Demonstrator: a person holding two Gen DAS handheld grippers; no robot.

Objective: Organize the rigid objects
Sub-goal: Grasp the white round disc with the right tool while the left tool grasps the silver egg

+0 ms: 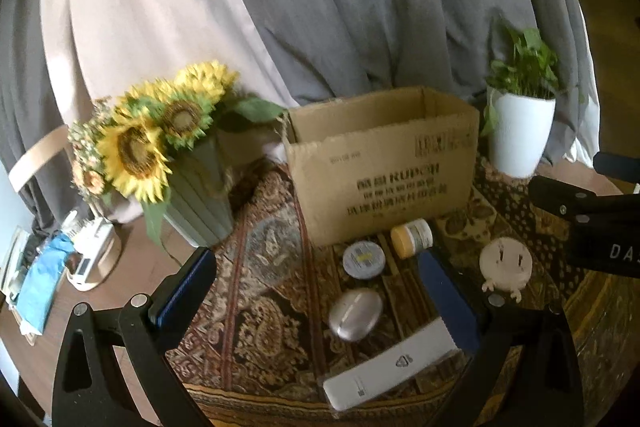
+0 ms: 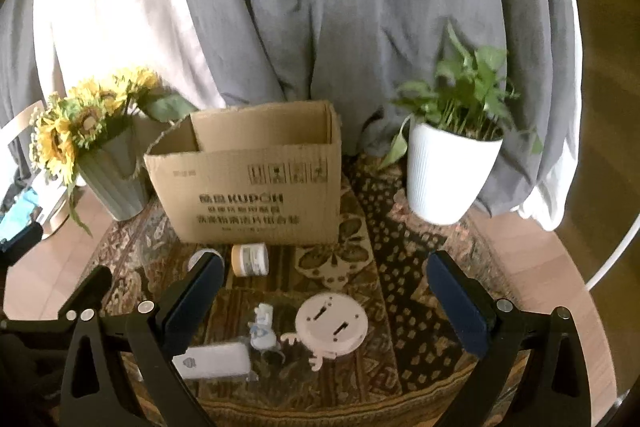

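Small items lie loose on the patterned counter [image 2: 400, 227], near side of the empty cardboard box [image 2: 256, 187]: jar [image 2: 250, 259], round white disc [image 2: 331, 325], white rectangular device [image 1: 390, 367], metal oval [image 1: 355, 313], flat tin [image 1: 364, 260]. Disc sits btwn my right gripper [image 2: 336, 303] jaws, slightly left of centre; right hand's nearer imo. Left gripper [image 1: 320, 291] brackets oval + device, device's long axis diagonal. Both jaws spread wide, holding nothing.
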